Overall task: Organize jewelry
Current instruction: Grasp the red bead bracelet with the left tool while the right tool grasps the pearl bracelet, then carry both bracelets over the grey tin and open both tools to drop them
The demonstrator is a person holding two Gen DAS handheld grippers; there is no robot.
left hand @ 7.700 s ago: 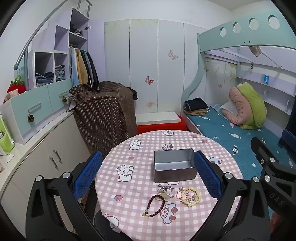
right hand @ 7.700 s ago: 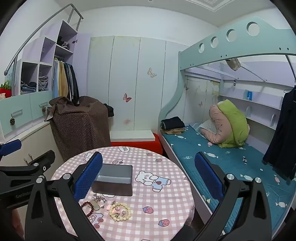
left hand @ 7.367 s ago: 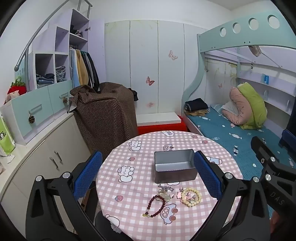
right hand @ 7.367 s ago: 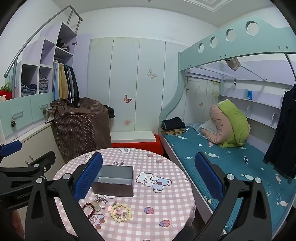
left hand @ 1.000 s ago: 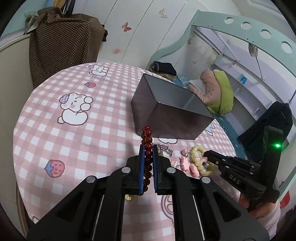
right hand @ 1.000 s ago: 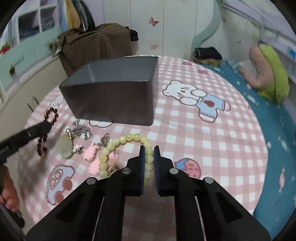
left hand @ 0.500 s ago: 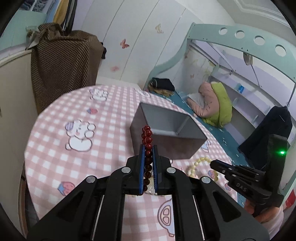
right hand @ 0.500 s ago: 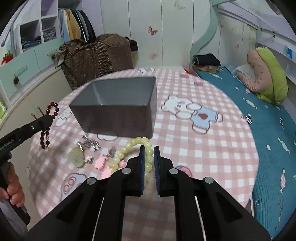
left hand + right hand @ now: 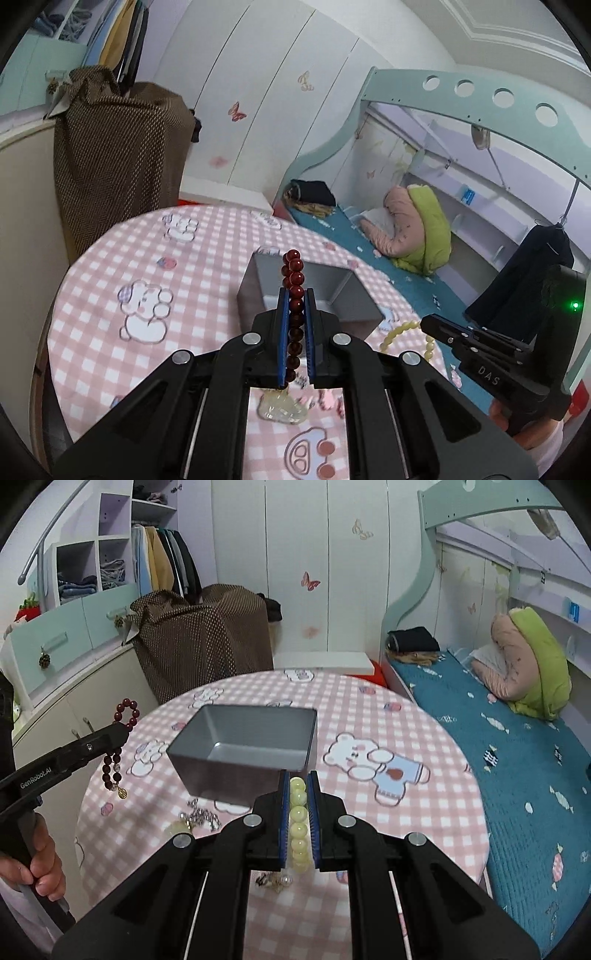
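A pink-and-white check is shown on the counter [image 9: 424,812]; dark red bracelet [image 9: 294,288], pale yellow-green bracelet [image 9: 298,819], grey box [image 9: 243,738].

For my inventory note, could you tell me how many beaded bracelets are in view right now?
2. The dark red bracelet hangs clamped in the left gripper; the pale yellow-green bracelet is clamped in the right gripper. The black fingers may hide others on the table.

A brown dotted cloth [image 9: 207,642] drapes furniture far left; a green-and-pink cushion [image 9: 532,661] lies on the right-hand bunk bed [image 9: 517,760].
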